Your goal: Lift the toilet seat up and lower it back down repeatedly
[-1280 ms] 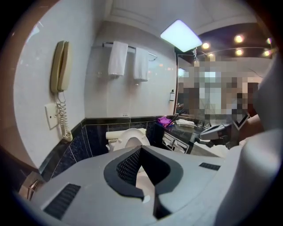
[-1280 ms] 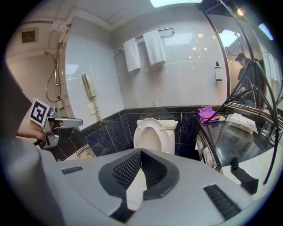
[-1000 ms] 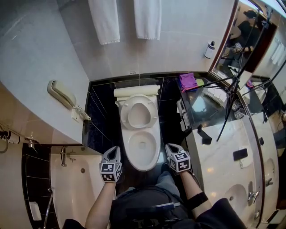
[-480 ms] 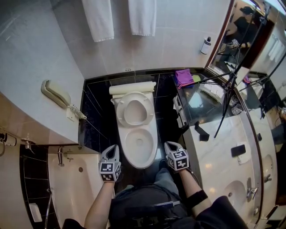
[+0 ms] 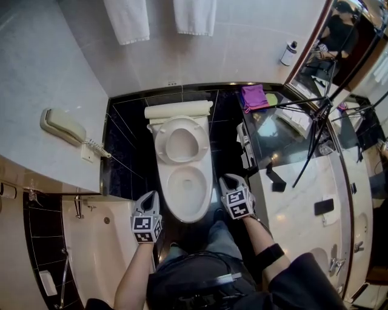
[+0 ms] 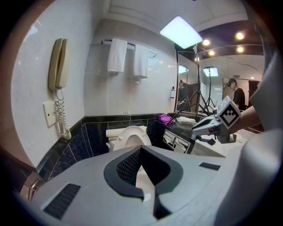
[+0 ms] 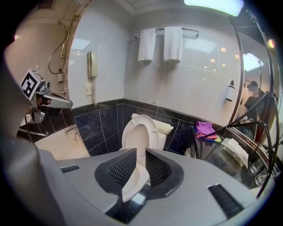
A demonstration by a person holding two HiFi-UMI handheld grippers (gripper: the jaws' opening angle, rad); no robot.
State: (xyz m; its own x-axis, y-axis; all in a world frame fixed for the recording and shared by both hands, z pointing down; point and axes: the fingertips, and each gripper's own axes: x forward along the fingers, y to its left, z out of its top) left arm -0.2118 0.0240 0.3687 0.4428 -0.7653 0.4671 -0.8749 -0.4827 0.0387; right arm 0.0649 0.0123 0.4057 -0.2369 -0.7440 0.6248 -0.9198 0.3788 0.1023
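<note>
Bathroom layout, read from the head view: white wall tiles above black floor tiles (image 5: 130,157), with the toilet bowl (image 5: 189,217) at centre. The bathtub (image 5: 103,254) lies at 8 o'clock, the wall telephone (image 5: 60,126) at 9 o'clock, two towels (image 5: 127,18) at 12 o'clock and the vanity counter (image 5: 291,200) at 4 o'clock.

Toilet seat (image 5: 202,144): raised. It stands close to upright at 12 o'clock of the bowl and leans back toward the cistern (image 5: 179,111), leaving the bowl rim uncovered. Judged against the task, this is the top of a cycle, and lowering is the step due.

Left gripper (image 5: 152,195): at 7 o'clock of the bowl, apart from the porcelain. Its own view shows the fingertips meeting with nothing between them. It appears parked aside, since one tool is enough to move the seat.

Right gripper (image 5: 229,178): at 4 o'clock, just beside the bowl rim and pointing toward the seat. Its jaws have just been opening and stand narrowly apart. Bowl and seat show through the gap, but the pads press on nothing. The opening probably prepares a grip on the thin seat rim.

Caution: the raised seat stays up by its lean alone. It should be guided down, not dropped.
</note>
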